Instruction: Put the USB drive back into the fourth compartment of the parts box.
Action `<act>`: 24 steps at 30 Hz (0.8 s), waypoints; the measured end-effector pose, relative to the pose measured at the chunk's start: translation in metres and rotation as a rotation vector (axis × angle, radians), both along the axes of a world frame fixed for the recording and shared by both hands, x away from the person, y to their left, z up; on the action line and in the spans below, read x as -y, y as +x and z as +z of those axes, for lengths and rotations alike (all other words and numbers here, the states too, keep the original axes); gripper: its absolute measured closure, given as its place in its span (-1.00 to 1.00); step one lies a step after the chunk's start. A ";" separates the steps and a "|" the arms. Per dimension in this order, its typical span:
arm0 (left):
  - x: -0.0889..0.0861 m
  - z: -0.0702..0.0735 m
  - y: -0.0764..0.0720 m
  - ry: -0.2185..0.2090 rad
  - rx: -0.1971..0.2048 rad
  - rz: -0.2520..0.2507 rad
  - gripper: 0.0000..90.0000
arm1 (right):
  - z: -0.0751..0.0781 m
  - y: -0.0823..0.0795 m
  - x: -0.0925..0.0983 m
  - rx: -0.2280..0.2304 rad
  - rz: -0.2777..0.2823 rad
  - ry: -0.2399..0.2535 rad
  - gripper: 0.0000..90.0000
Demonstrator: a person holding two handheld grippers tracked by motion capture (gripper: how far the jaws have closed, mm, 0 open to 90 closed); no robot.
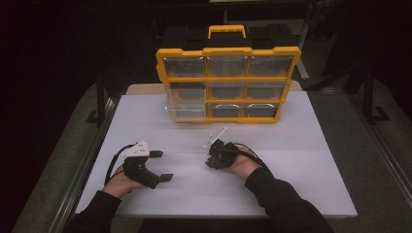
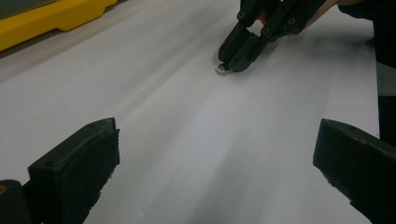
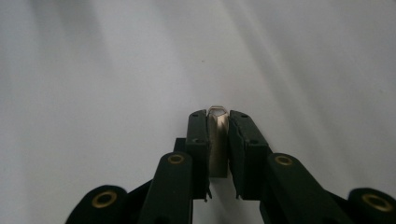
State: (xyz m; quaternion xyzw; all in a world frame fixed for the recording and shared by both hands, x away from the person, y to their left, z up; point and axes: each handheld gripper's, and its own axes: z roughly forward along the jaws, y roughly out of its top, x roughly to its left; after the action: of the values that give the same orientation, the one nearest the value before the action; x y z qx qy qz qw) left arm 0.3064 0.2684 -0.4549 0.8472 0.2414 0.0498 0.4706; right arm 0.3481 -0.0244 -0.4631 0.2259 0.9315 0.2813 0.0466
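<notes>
Right gripper has its fingers pinched on a small pale metal piece, tip down on the white desk near the middle, a bit toward the near edge. Left gripper waits with fingers wide, holding nothing. Best lift straight up, keeping the squeeze even so the piece can't twist out. At the far edge stands the yellow drawer organizer; what its clear drawers contain can't be made out.

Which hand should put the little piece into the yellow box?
The right. The right gripper is already shut on the small piece, while the left gripper rests open and holds nothing, no nearer the yellow organizer.
</notes>
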 end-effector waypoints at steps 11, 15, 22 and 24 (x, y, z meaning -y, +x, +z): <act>0.000 0.000 -0.001 0.000 0.000 -0.004 -1.00 | 0.002 0.001 0.001 0.010 0.002 -0.005 0.74; 0.001 0.000 -0.001 0.000 0.001 -0.005 -1.00 | 0.005 0.002 0.005 0.005 -0.007 0.009 0.74; 0.001 0.000 -0.001 0.002 0.003 -0.008 -1.00 | 0.010 0.005 0.011 -0.003 -0.013 0.026 0.74; 0.001 0.000 -0.001 0.004 0.004 -0.014 -1.00 | 0.013 0.005 0.013 -0.002 -0.017 0.033 0.74</act>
State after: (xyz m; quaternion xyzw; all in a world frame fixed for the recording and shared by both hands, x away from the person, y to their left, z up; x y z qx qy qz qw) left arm 0.3049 0.2672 -0.4551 0.8498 0.2342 0.0488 0.4697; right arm 0.3534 -0.0372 -0.4505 0.2350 0.9248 0.2958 0.0444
